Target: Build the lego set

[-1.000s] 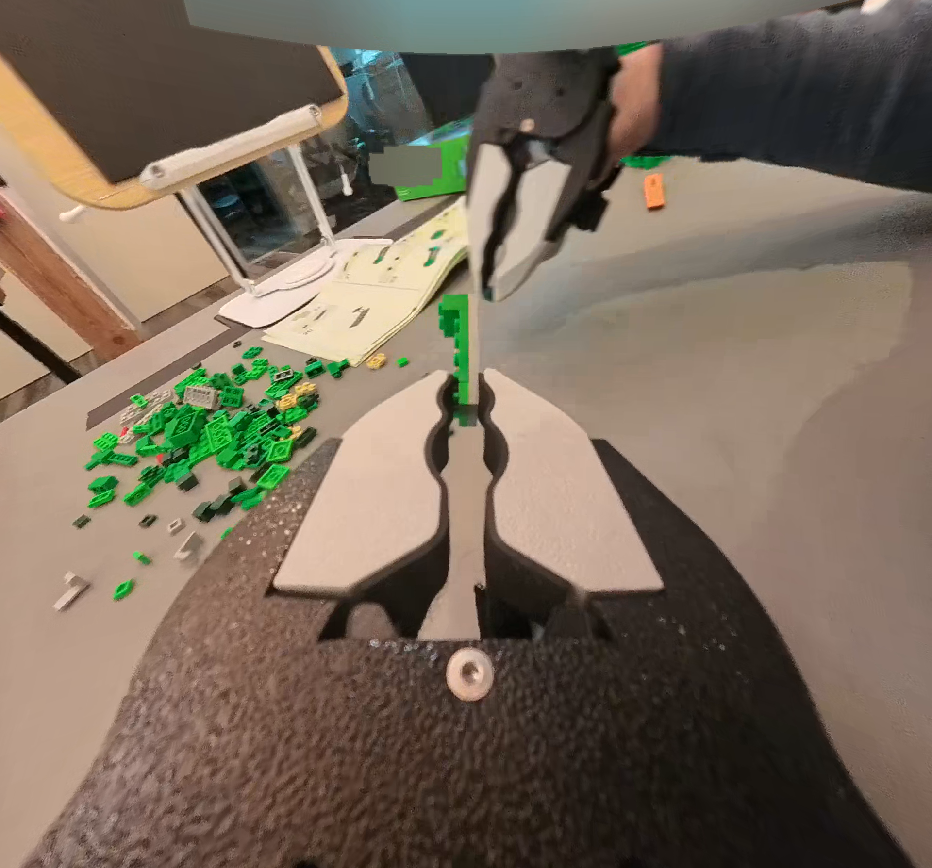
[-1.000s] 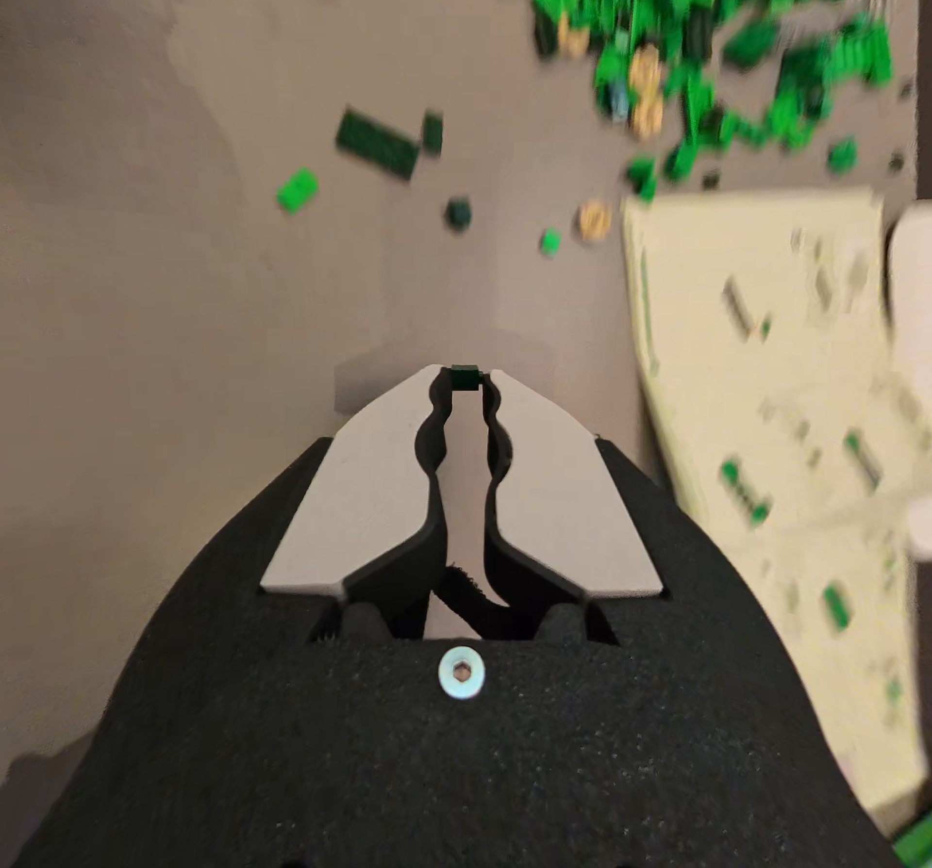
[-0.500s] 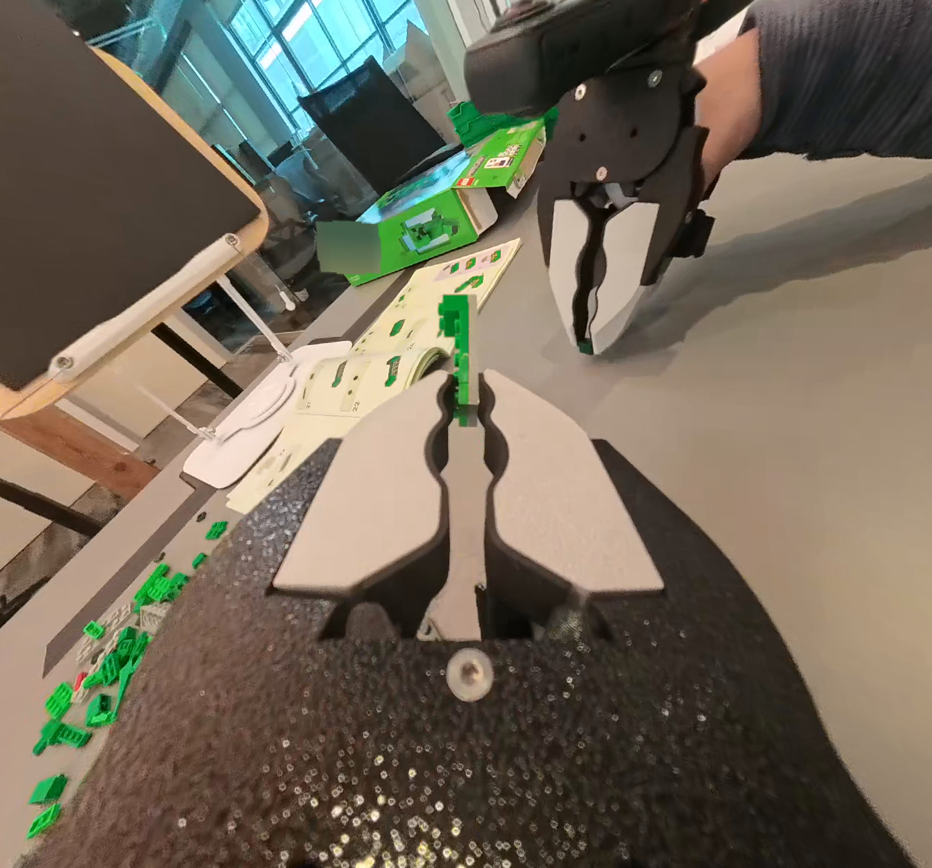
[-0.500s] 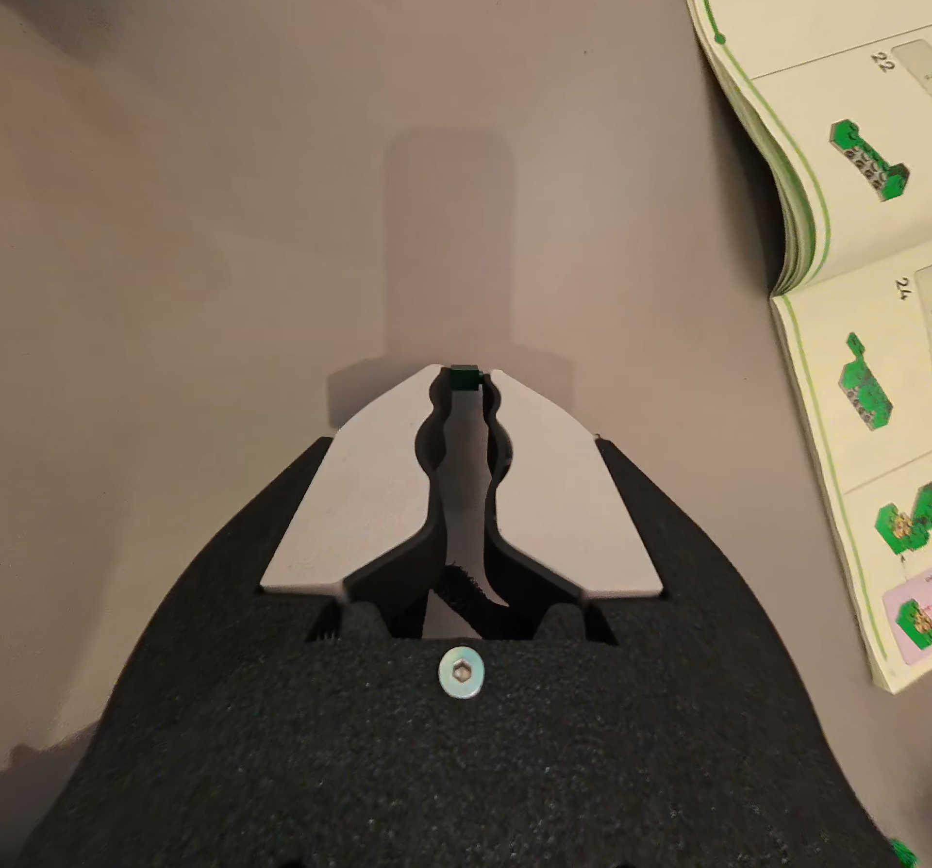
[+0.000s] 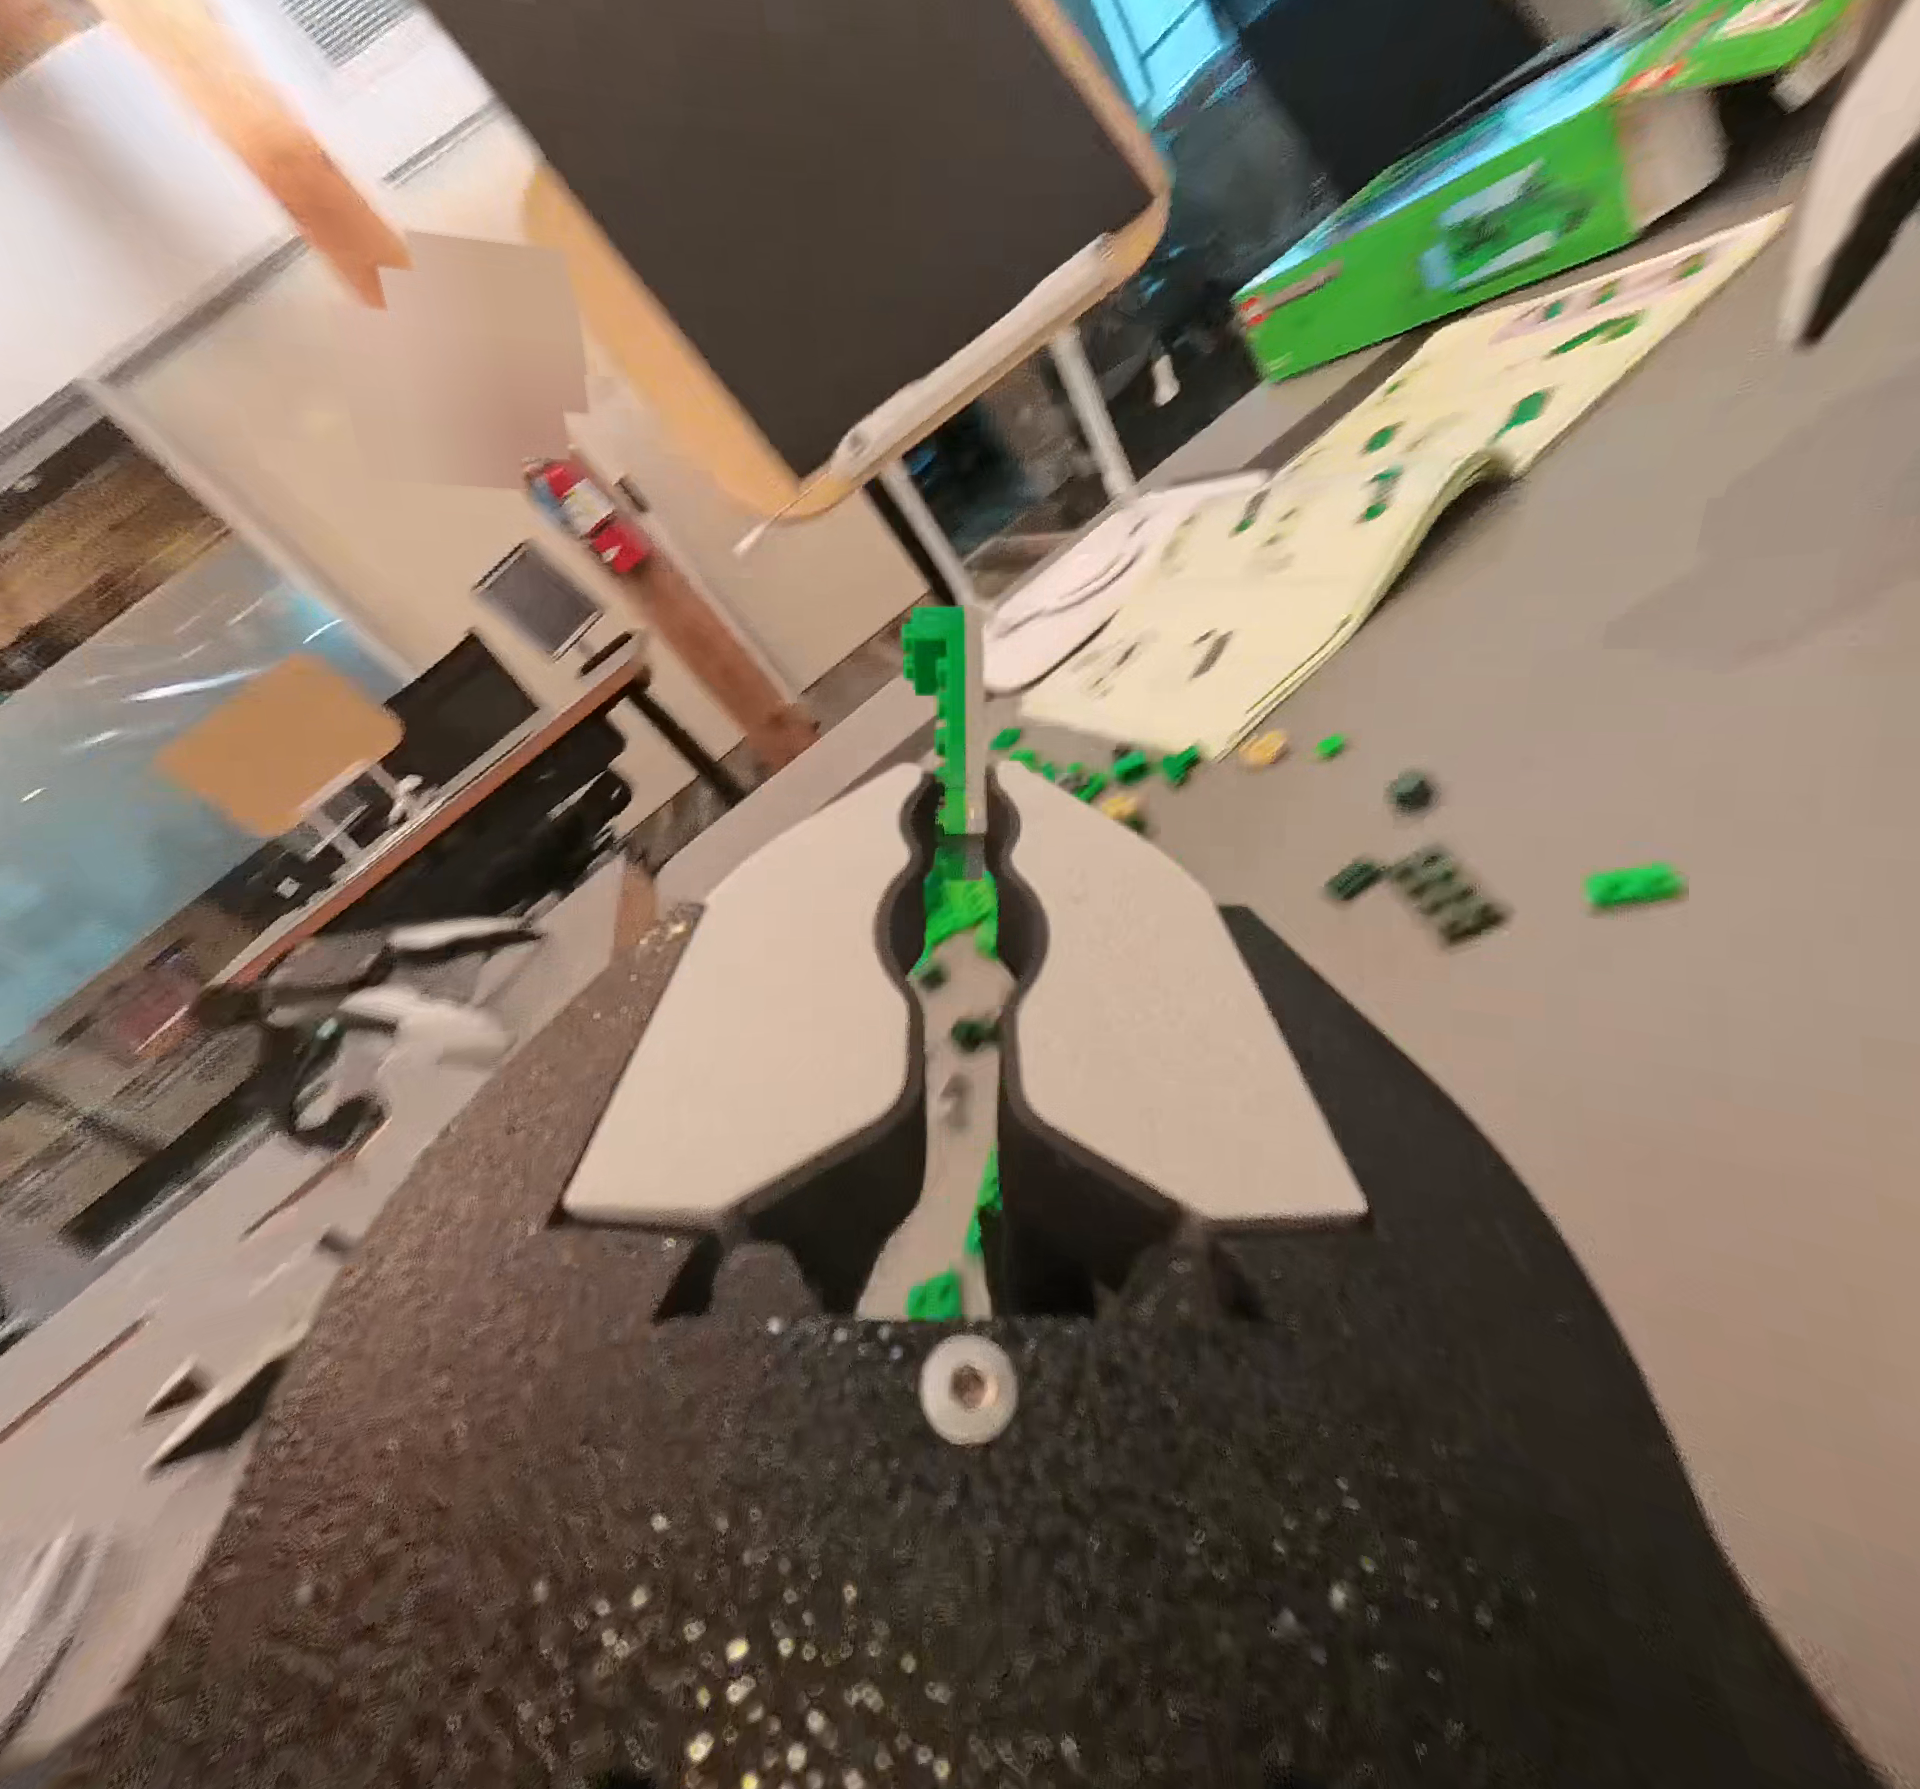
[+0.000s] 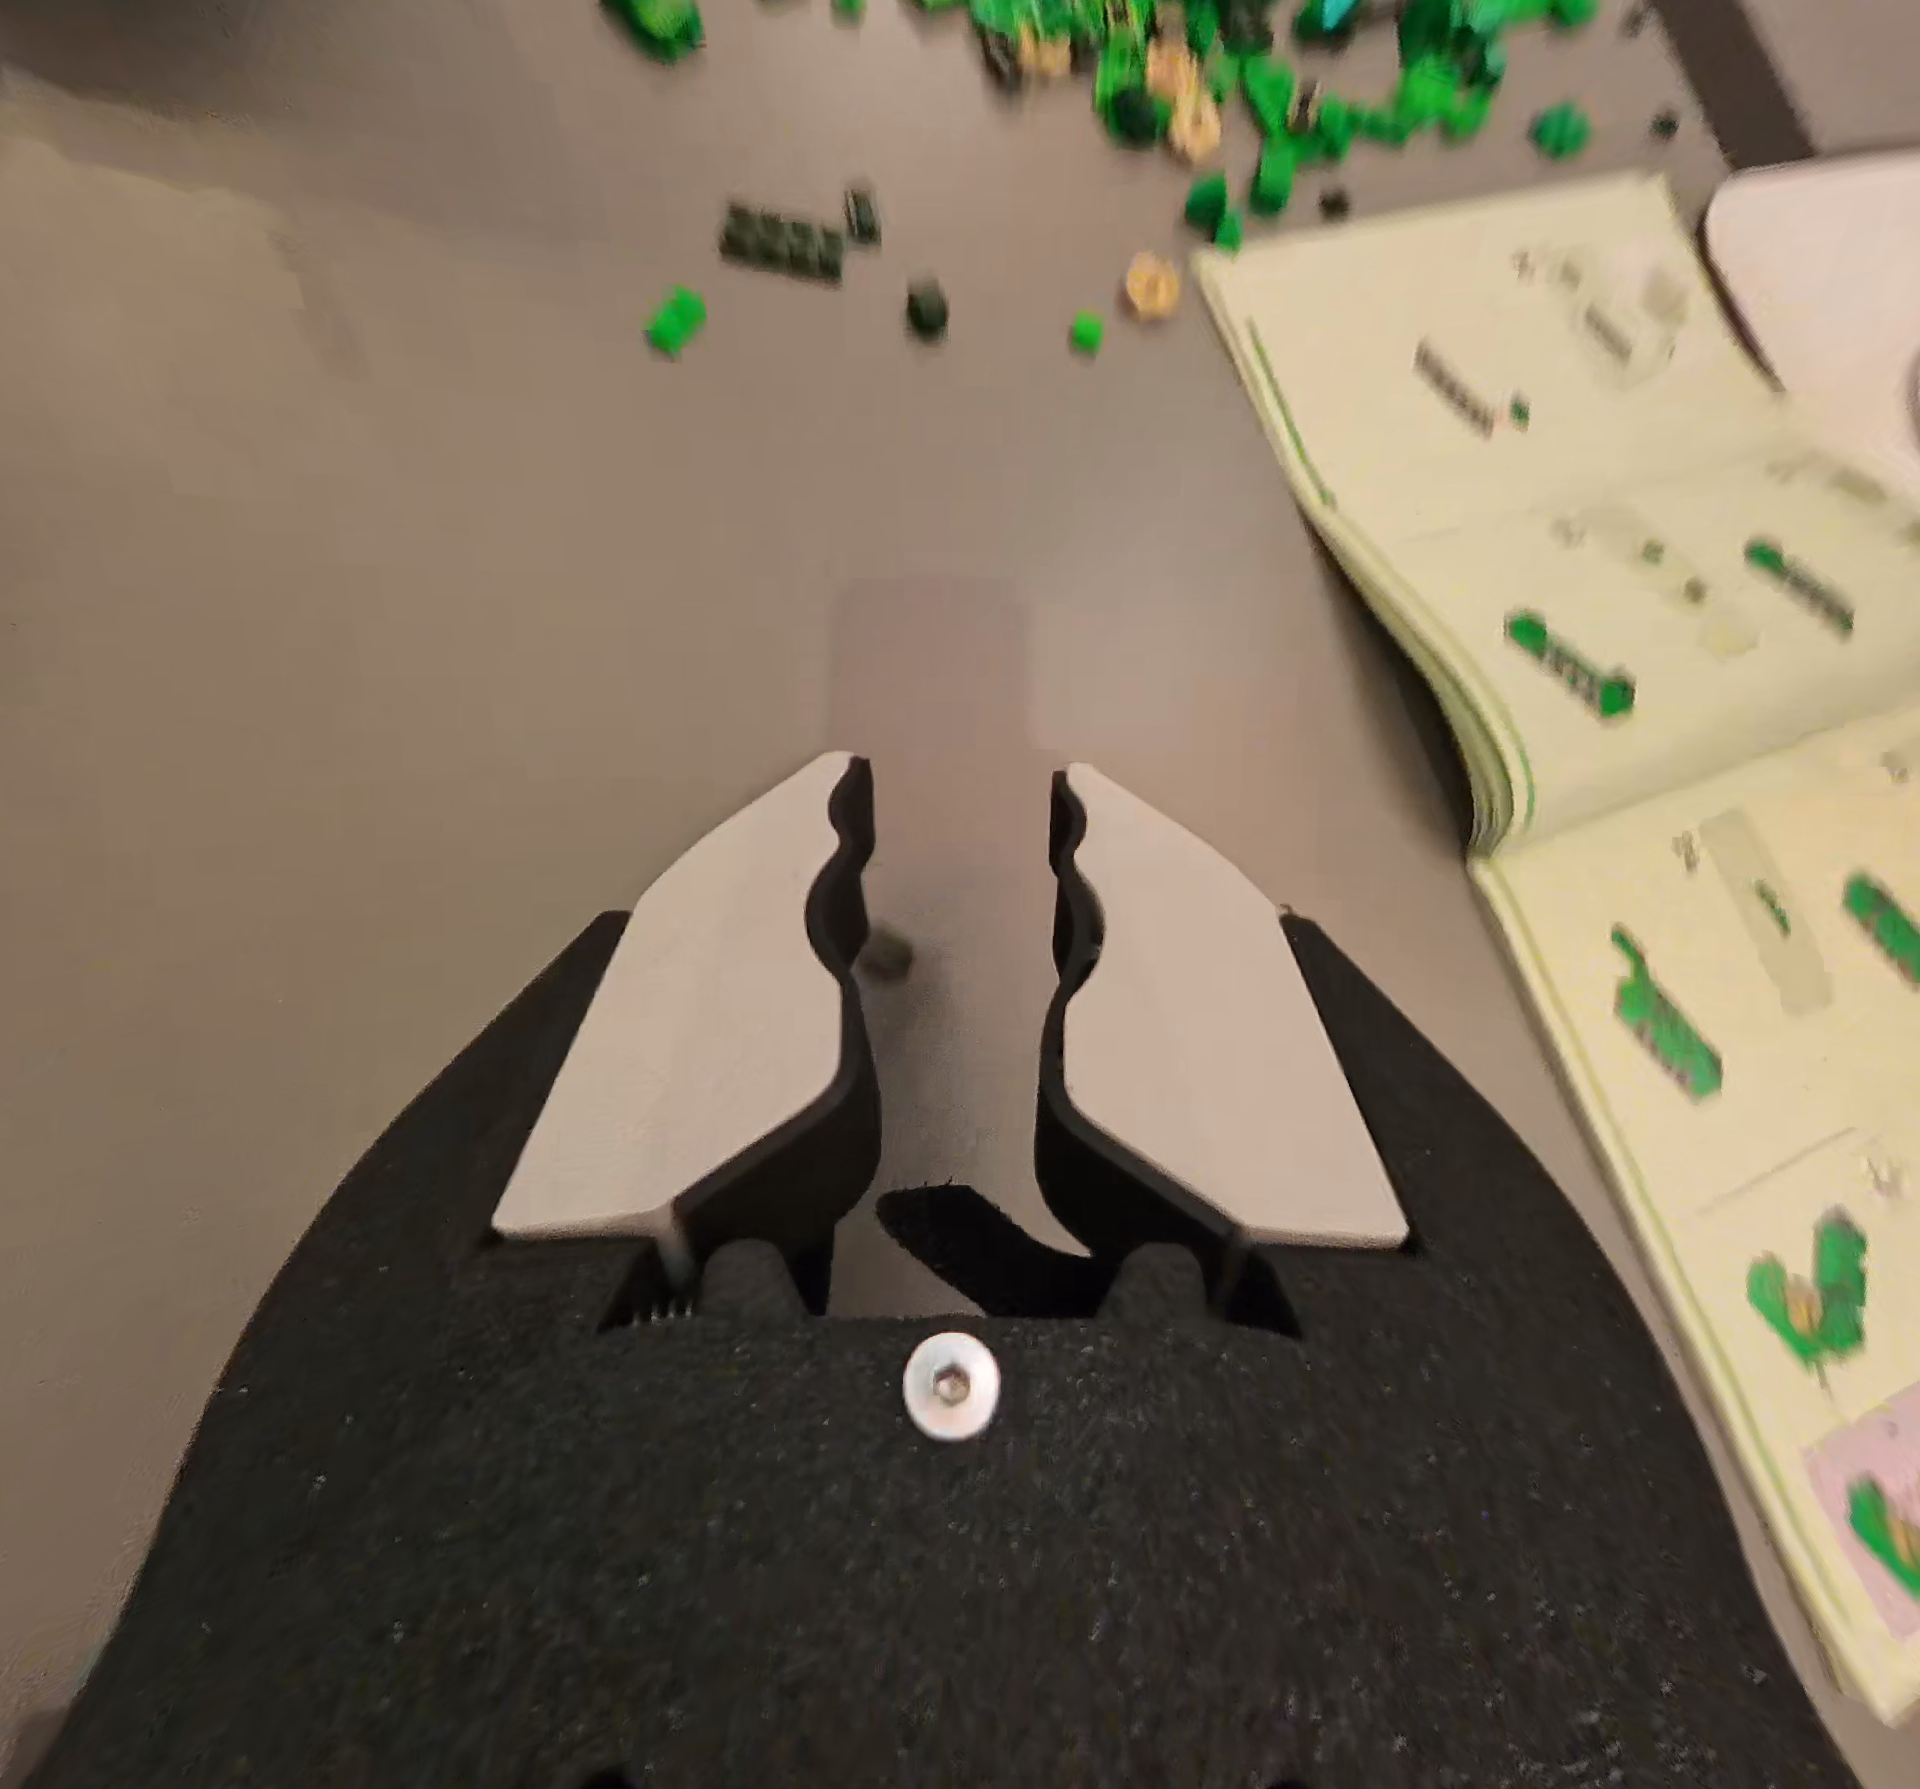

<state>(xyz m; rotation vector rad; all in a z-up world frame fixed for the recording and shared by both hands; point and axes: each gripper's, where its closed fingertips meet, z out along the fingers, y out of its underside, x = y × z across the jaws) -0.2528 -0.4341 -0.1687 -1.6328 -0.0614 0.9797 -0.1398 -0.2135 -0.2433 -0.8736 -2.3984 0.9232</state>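
The left tool [image 5: 961, 794] is pinched on a thin green lego assembly [image 5: 943, 700], a narrow plate-like stack held edge-on to its camera. The long axis of the assembly runs straight out along the tool's fingers, stepped end pointing away from the hand and up from the grey counter [image 5: 1558, 1064], lower end caught between the tips.

The right tool [image 6: 961, 783] hangs over the bare counter with its fingers spread and nothing between them. A small dark piece [image 6: 888, 955] lies on the counter just inside the left finger, close under the tool; motion blur makes it hard to say what shape it is.

Ahead of the right tool, well apart, lies the scatter of loose green bricks [image 6: 1247, 25], with a dark green long plate [image 6: 781, 241] and a bright green brick [image 6: 675, 321] nearer as outliers. The plate's long axis lies roughly across the tool's line of reach, so the fingers would straddle its short width without much turning. The open instruction booklet [image 6: 1662, 804] sits to the right of the tool, and the green box [image 5: 1455, 253] beyond it.

The right tool is the free one and the nearer to the loose parts, so it is probably the one to fetch the next piece, while the left holds the assembly up to receive it.
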